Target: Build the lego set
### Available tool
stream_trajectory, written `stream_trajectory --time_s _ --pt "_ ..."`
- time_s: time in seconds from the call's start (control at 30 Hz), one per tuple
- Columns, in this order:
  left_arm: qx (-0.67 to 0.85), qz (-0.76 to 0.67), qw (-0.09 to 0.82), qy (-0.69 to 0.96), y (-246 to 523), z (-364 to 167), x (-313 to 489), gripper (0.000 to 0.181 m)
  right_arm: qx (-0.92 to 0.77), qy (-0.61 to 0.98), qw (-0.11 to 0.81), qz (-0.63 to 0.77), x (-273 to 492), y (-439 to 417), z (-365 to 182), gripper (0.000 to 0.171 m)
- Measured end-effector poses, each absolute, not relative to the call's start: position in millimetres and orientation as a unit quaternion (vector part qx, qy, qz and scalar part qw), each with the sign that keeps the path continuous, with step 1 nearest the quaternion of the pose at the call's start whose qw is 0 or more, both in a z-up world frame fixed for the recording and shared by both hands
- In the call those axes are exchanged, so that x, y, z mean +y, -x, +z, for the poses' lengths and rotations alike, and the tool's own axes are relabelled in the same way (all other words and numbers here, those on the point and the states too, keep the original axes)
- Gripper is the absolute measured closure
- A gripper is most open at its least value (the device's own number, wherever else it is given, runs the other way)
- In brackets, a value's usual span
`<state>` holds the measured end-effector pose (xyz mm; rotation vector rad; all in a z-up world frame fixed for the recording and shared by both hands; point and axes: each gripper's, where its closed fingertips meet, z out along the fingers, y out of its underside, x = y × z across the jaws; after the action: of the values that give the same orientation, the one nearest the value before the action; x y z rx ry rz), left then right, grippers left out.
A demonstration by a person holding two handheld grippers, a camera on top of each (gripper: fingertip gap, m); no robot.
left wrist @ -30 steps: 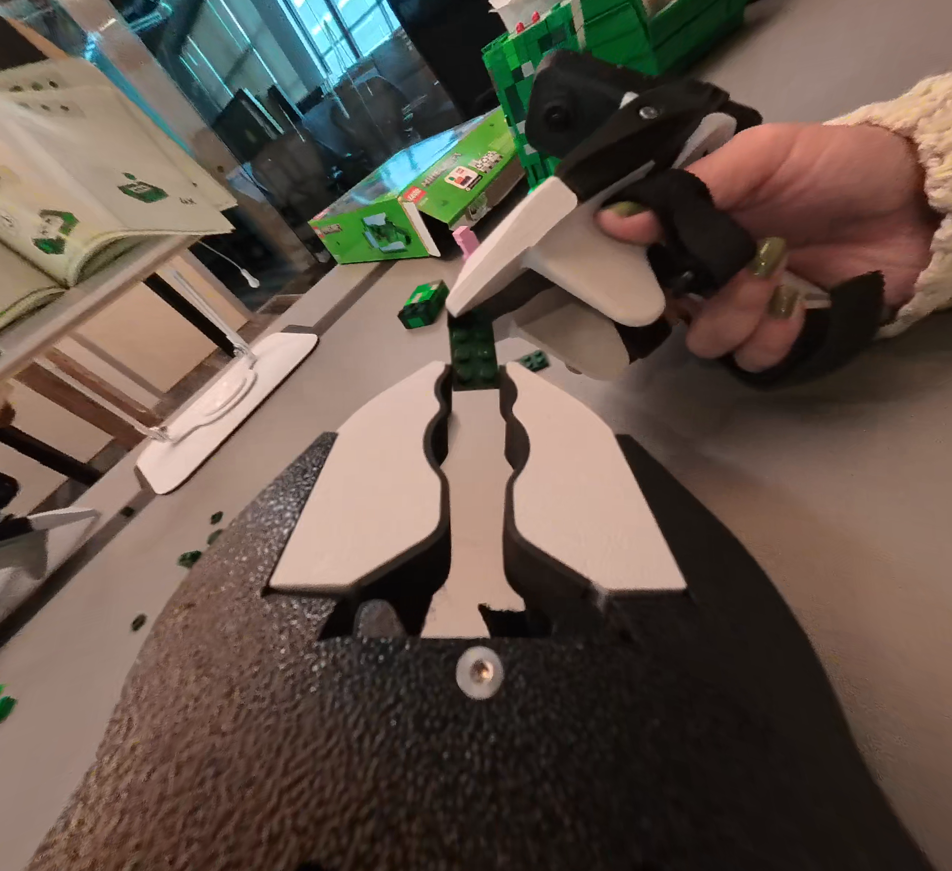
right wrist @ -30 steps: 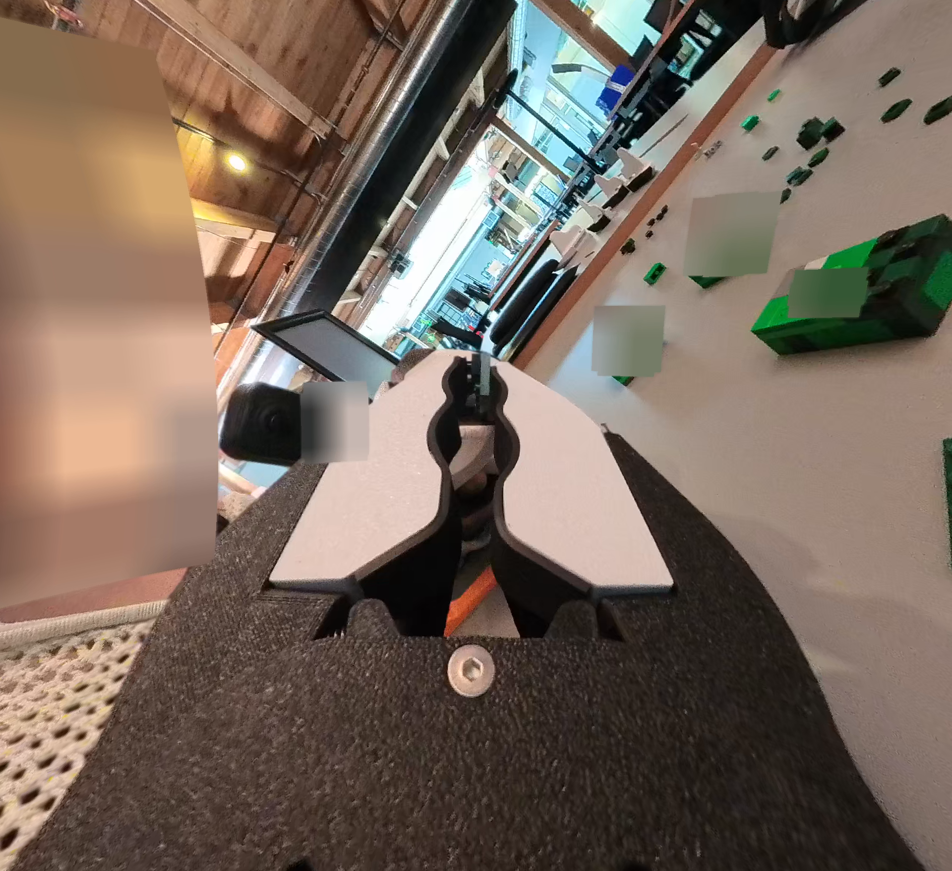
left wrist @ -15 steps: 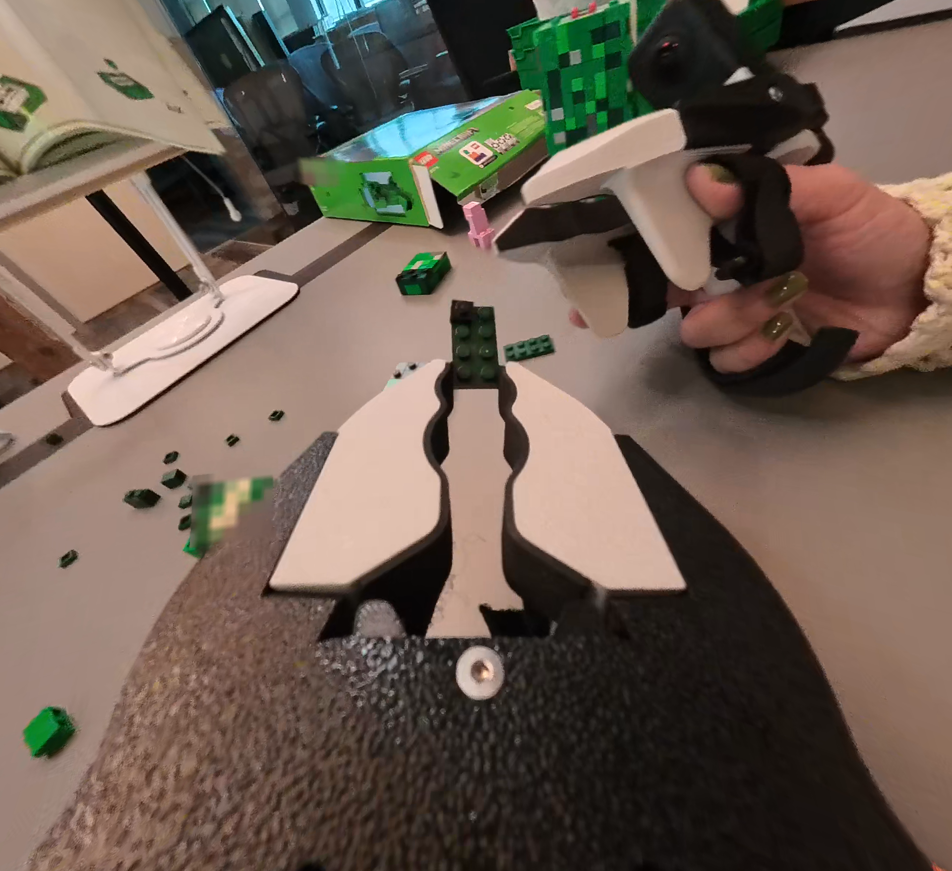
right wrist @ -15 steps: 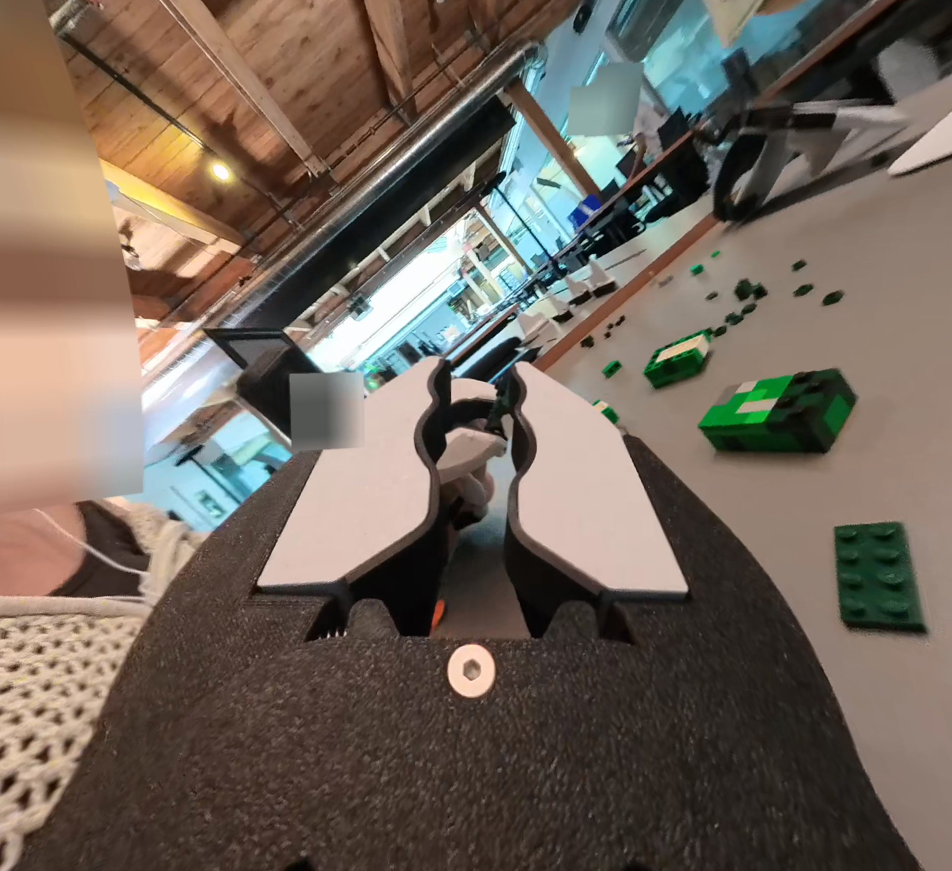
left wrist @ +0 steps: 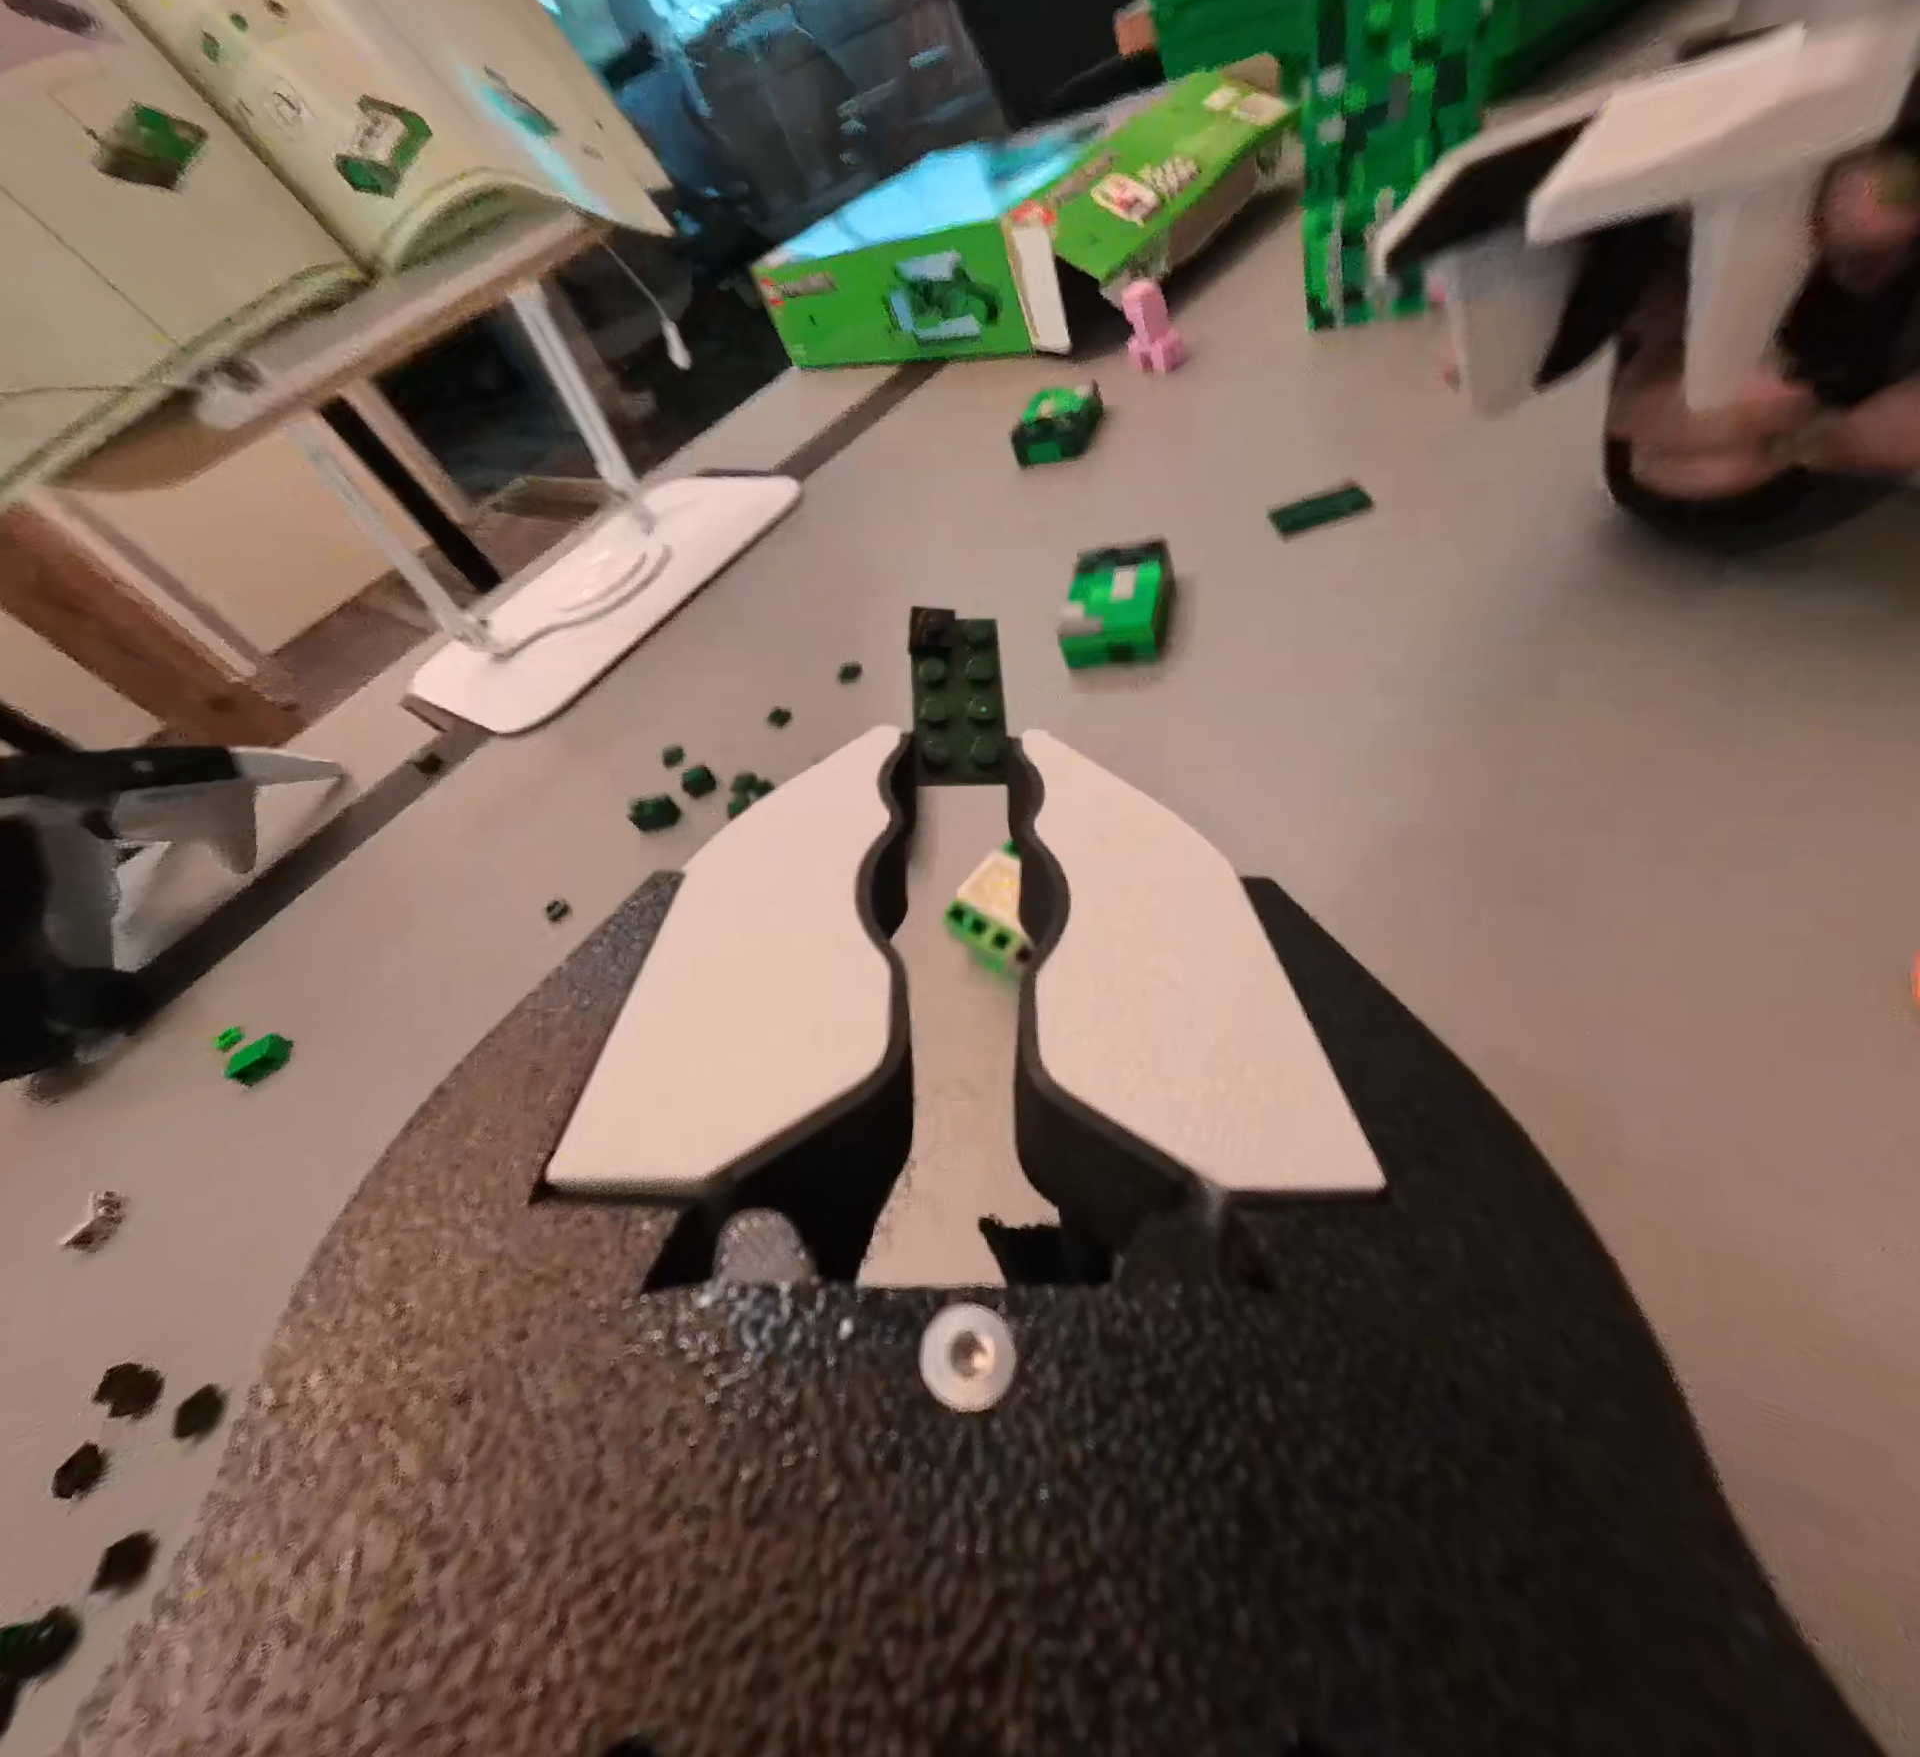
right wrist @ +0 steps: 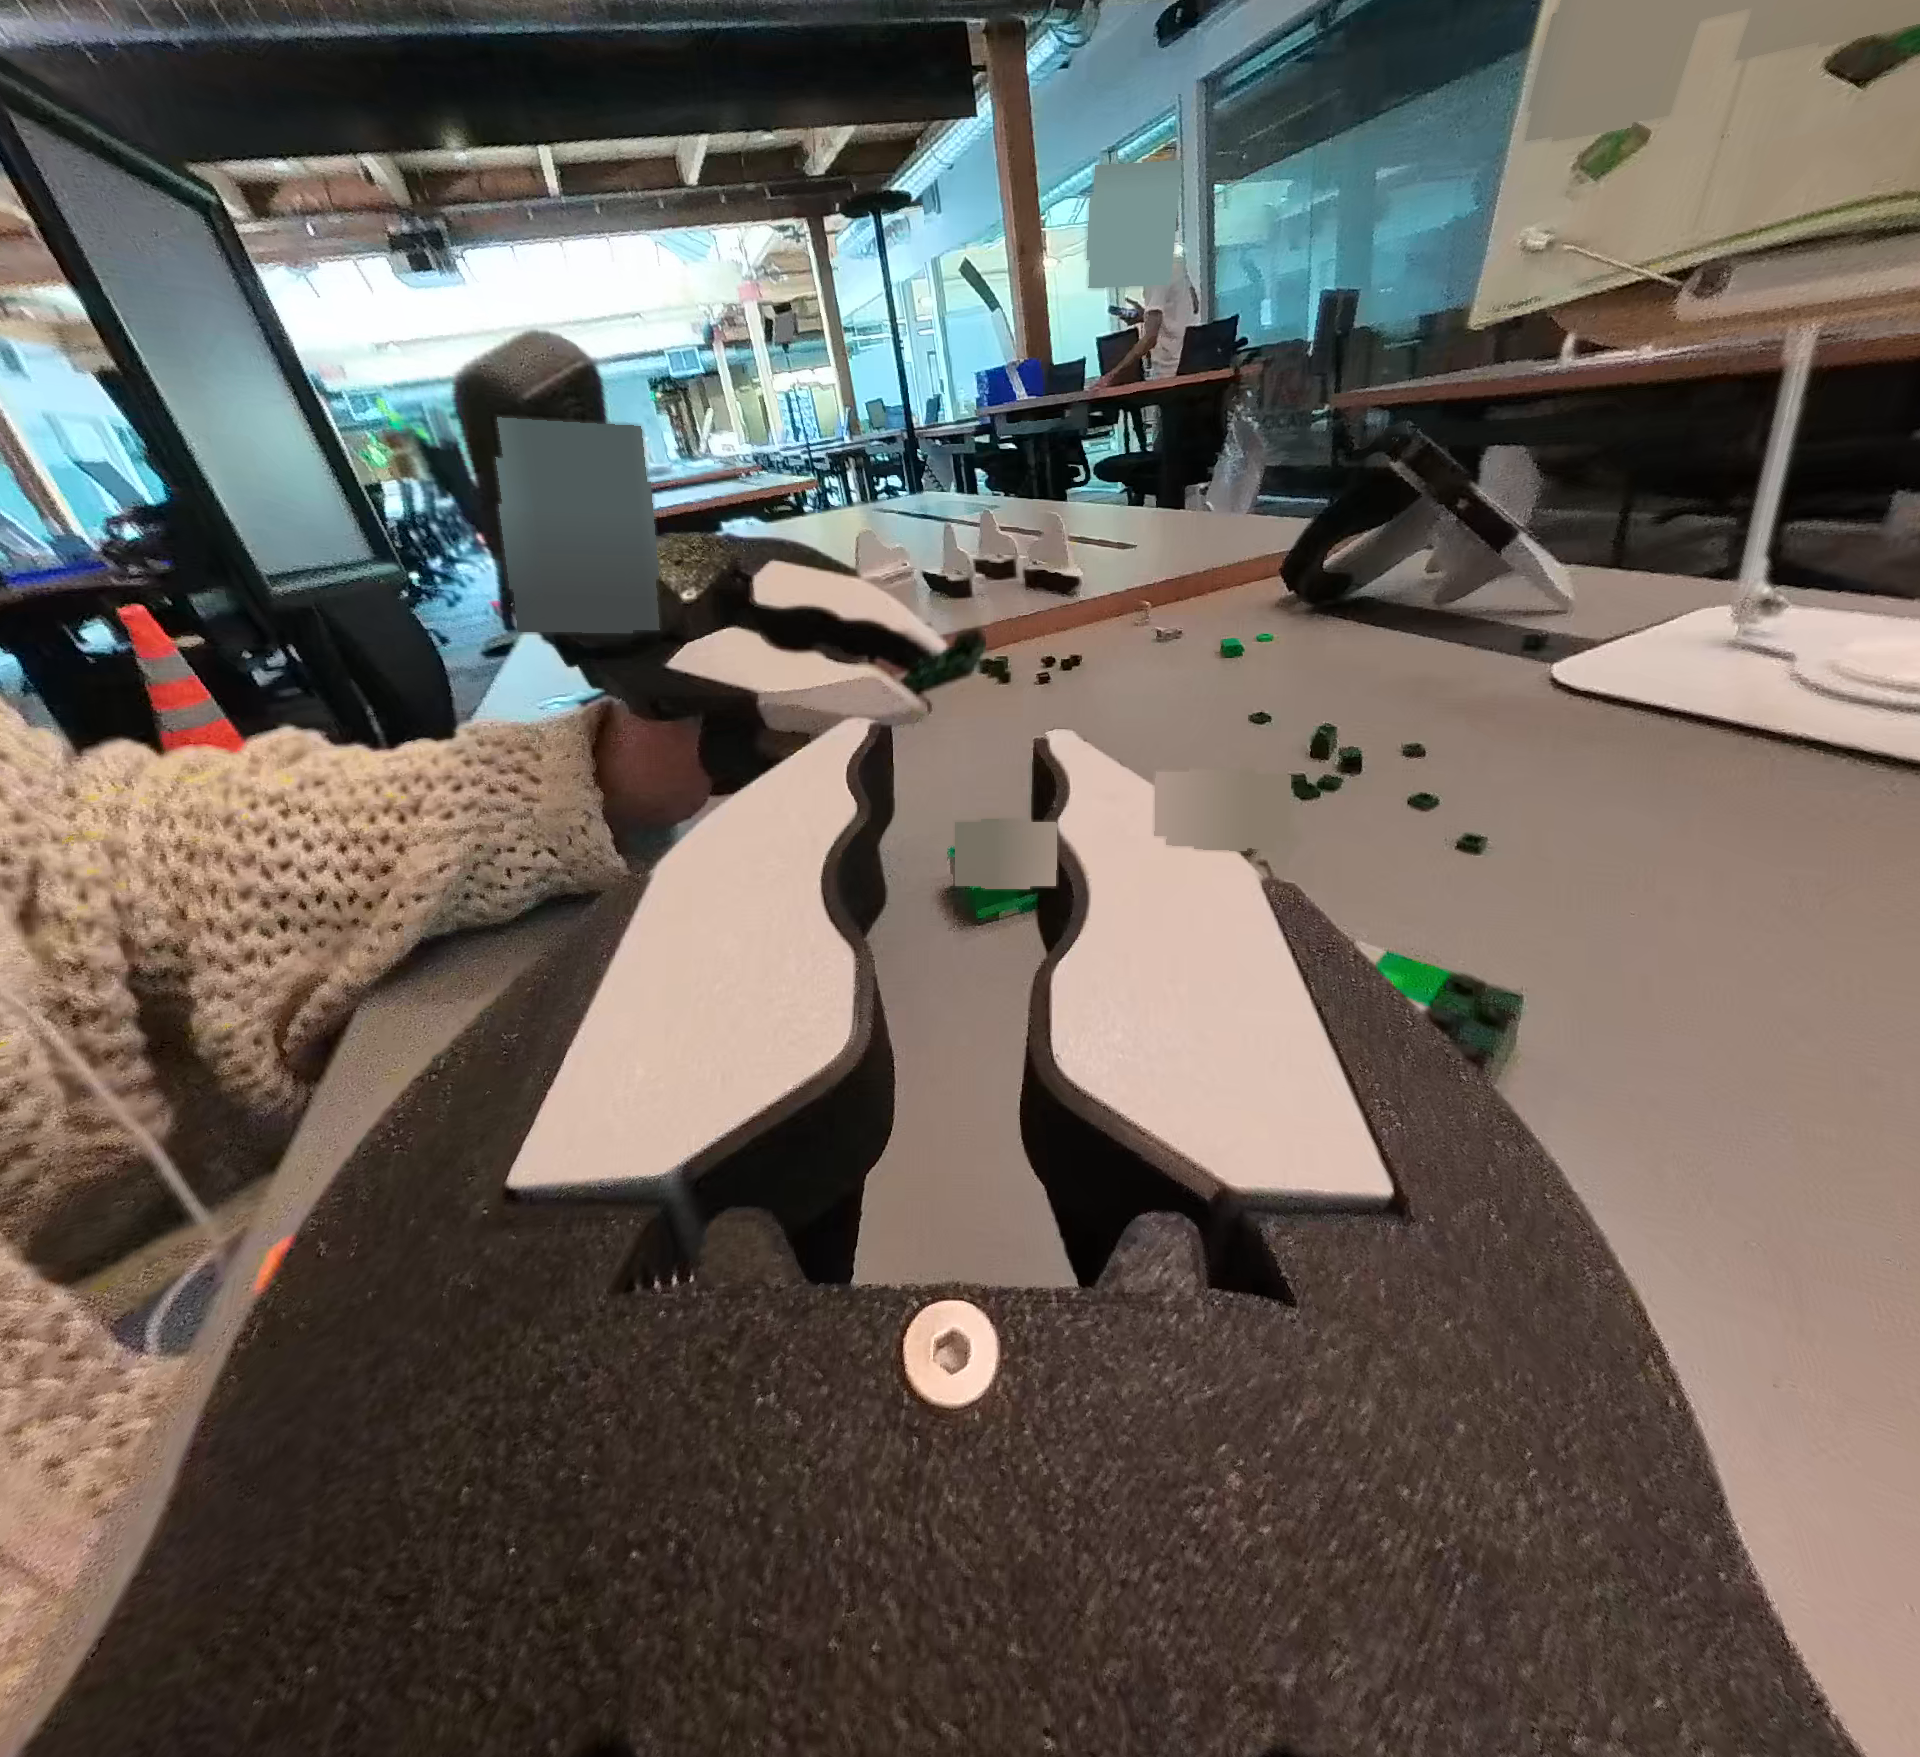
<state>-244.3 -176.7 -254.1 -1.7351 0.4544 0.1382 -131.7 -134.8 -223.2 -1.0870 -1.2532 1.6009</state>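
**Plate in hand, most bricks still loose**

The left gripper point(left wrist: 961, 757) is clamped on a dark green studded lego plate point(left wrist: 961, 705) that carries one small black piece at its far corner; the plate juts forward from the fingertips, held above the grey table point(left wrist: 1455, 876). The right gripper point(right wrist: 961, 757) has its jaws apart with nothing between them, hovering over a small bright green brick point(right wrist: 992, 902) on the table.

As far as the build goes, a tall green pixel-patterned lego figure point(left wrist: 1392, 97) stands finished-looking near the table's far edge, beside the green cardboard set box point(left wrist: 935, 273) lying flat. Two small green block assemblies point(left wrist: 1117, 606) point(left wrist: 1058, 425) sit mid-table, a flat dark green strip plate point(left wrist: 1320, 510) lies beyond them, and many tiny dark green loose pieces point(left wrist: 696, 782) are scattered toward the left edge. The open instruction booklet on a clear stand point(left wrist: 312, 97) rises at the left. Judging by the scatter, much assembly is left: the held plate has barely begun taking pieces.
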Motion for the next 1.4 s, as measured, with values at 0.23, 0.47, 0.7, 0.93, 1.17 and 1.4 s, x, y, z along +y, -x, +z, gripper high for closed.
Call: stream_trajectory --time_s 0.23,0.47,0.7,0.93,1.17,1.4 --pt "0.28 -0.059 0.613 0.736 235 -271 -197 0.165 -0.573 0.362 0.409 0.611 -162 182 -228 0.146" --pt "0.303 -0.133 0.607 0.723 215 -269 -210 0.165 -0.639 0.302 0.345 0.618 -178 212 -238 0.146" --pt "0.311 -0.143 0.593 0.729 212 -273 -211 0.165 -0.69 0.27 0.241 0.627 -195 209 -250 0.153" --pt "0.313 -0.146 0.59 0.729 212 -274 -211 0.165 -0.719 0.265 0.21 0.607 -203 209 -259 0.159" --pt "0.327 -0.146 0.576 0.735 209 -279 -213 0.165 -0.733 0.254 0.204 0.597 -206 206 -262 0.162" --pt "0.359 -0.132 0.533 0.754 202 -294 -215 0.165 -0.798 0.235 0.186 0.524 -209 196 -279 0.164"
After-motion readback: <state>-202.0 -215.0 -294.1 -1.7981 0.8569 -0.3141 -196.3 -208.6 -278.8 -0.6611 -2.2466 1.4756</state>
